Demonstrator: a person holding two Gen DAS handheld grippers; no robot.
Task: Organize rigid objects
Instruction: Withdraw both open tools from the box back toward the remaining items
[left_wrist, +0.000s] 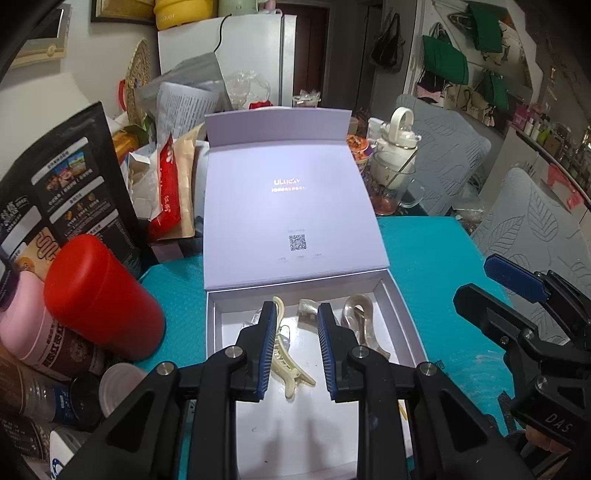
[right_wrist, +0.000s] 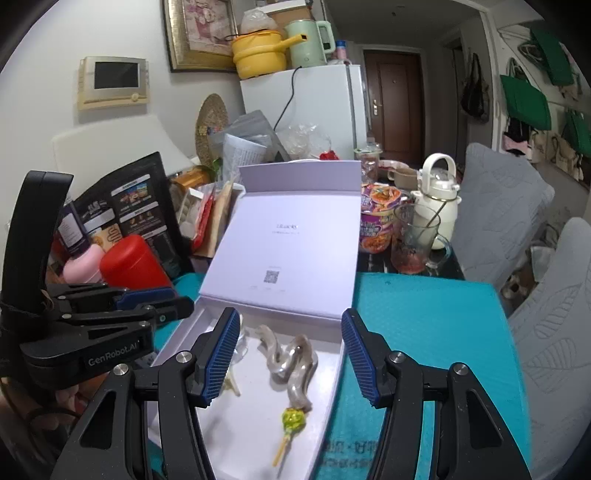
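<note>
Box (left_wrist: 402, 325) sits open on the teal table (left_wrist: 436, 266), lid (left_wrist: 291, 206) tipped back & standing up behind the tray. Inside: cream clip (left_wrist: 286, 363) lying near the middle, clear clip (left_wrist: 360, 321) just beside it on the right, a small pale piece (left_wrist: 306, 308) up by the back wall. From the right cam, a lollipop (right_wrist: 292, 421) w/ yellow-green wrapper lies in the tray too, touching the near end of the clear clip.

Left gripper (left_wrist: 295, 350) hovers over the tray, jaws near their tightest w/ a small gap, nothing between them. Right gripper (right_wrist: 286, 358) hangs above the box's right side, jaws apart, empty.

Left of box: red can (left_wrist: 99, 295) & pink bottle (left_wrist: 26, 321) lying tipped, black pouch (left_wrist: 62, 184) behind. Right, far back: white kettle (left_wrist: 395, 147), glass mug (right_wrist: 419, 240).
</note>
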